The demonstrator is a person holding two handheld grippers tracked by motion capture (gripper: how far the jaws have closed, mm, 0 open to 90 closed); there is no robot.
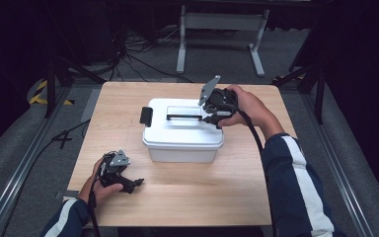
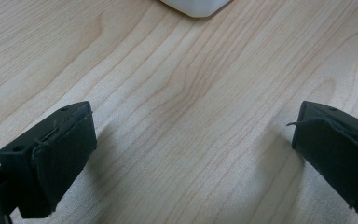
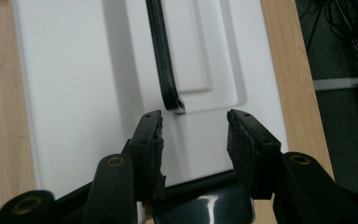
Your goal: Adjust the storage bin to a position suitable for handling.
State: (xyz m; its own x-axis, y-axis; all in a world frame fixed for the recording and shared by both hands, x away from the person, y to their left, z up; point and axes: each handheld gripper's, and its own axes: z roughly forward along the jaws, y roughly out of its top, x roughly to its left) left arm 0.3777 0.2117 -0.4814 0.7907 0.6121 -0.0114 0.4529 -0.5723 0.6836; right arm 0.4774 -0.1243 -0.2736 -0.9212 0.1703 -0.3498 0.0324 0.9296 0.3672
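Observation:
A white lidded box (image 1: 182, 131) stands in the middle of the wooden table (image 1: 187, 197). Its lid carries a flat black handle (image 1: 183, 117) and a black latch (image 1: 145, 115) on the left end. My right gripper (image 1: 208, 118) hovers over the right end of the lid, open, with the handle's end (image 3: 171, 100) just ahead of its fingertips and nothing between them. A black latch (image 3: 205, 200) lies below its jaws. My left gripper (image 1: 137, 183) rests low at the table's front left, open over bare wood, with the box corner (image 2: 196, 7) far ahead.
A white metal stand (image 1: 222, 29) and loose cables (image 1: 138, 54) lie on the floor behind the table. Dark rails run along both sides. Bare wood stretches in front of the box and to its right.

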